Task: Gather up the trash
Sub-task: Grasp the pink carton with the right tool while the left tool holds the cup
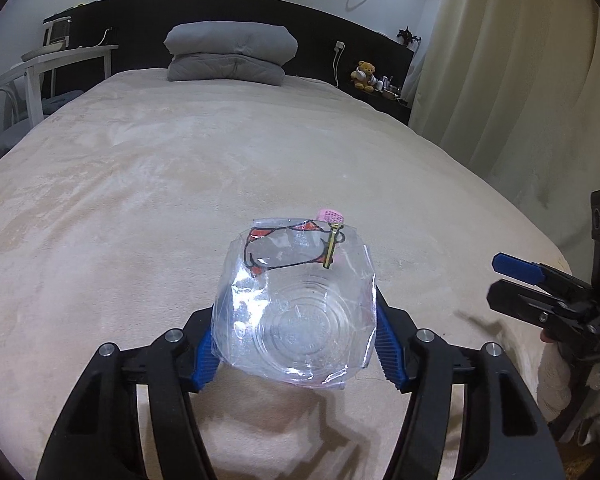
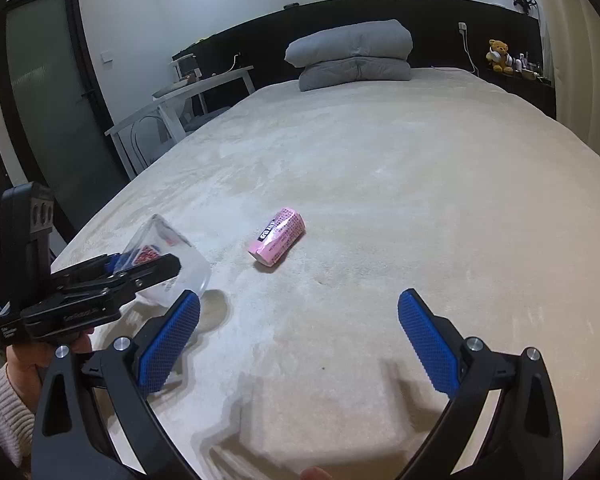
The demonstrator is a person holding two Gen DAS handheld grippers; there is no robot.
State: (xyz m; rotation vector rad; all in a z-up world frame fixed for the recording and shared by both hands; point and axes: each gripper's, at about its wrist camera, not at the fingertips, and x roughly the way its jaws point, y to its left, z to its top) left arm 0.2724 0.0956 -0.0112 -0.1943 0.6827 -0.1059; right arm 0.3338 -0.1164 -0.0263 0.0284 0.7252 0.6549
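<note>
**Gripping clear cup over bed, carton loose**

Clamping a clear plastic cup [image 1: 296,320] between its blue pads, the left gripper [image 1: 296,344] held it just above the beige bed [image 1: 180,168]. Printed label was hard to read through the plastic. Right gripper [image 2: 300,336] stood released, jaws wide, nothing between them. A pink carton [image 2: 280,242] lay on its side on the bed, ahead of the right gripper; in the left view only its tip showed behind the cup. Folded grey bedding [image 2: 352,56] sat by the headboard.

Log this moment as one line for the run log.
left gripper: jaws shut on clear plastic cup, lifted | right gripper: jaws open, empty | pink carton: lying on bed
</note>
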